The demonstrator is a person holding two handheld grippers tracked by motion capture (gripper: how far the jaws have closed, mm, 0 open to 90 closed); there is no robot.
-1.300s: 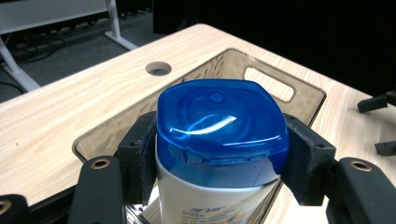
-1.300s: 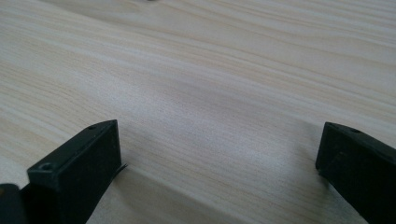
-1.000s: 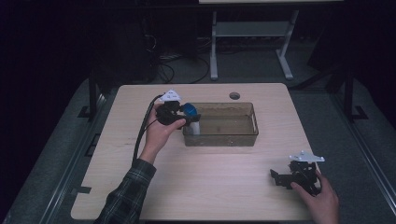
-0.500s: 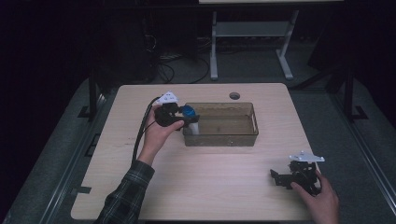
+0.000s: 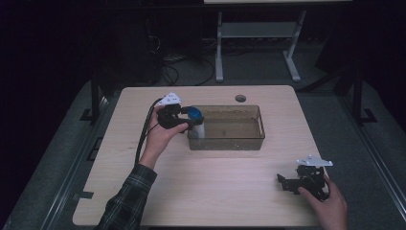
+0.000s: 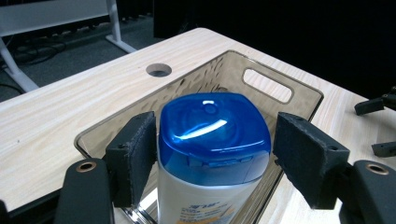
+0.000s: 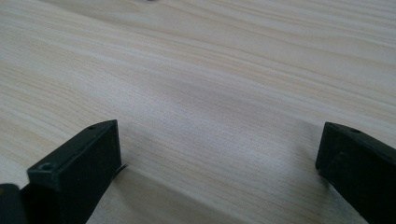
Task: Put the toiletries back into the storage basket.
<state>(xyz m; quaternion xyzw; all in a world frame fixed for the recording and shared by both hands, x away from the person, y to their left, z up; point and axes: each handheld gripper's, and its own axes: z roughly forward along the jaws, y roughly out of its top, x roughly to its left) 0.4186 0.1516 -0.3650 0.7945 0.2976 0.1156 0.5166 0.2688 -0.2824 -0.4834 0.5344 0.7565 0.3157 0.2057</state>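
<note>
Your bottle sits in the bin.
The bottle (image 5: 198, 125) stands at the left end inside the bin (image 5: 249, 142), near the desk's (image 5: 210, 191) far edge.

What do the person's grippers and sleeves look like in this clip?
Both grippers are black. The left gripper has dark foam-like pads, a pale three-cornered plate on top and a black cable trailing back. The right gripper carries a similar plate. The left forearm wears a dark plaid sleeve.

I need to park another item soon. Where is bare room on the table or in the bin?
The transparent bin is free right of the blue-capped bottle at its left end, where the left gripper crowds it. The table is bare in front of the bin, up to the right gripper.
</note>
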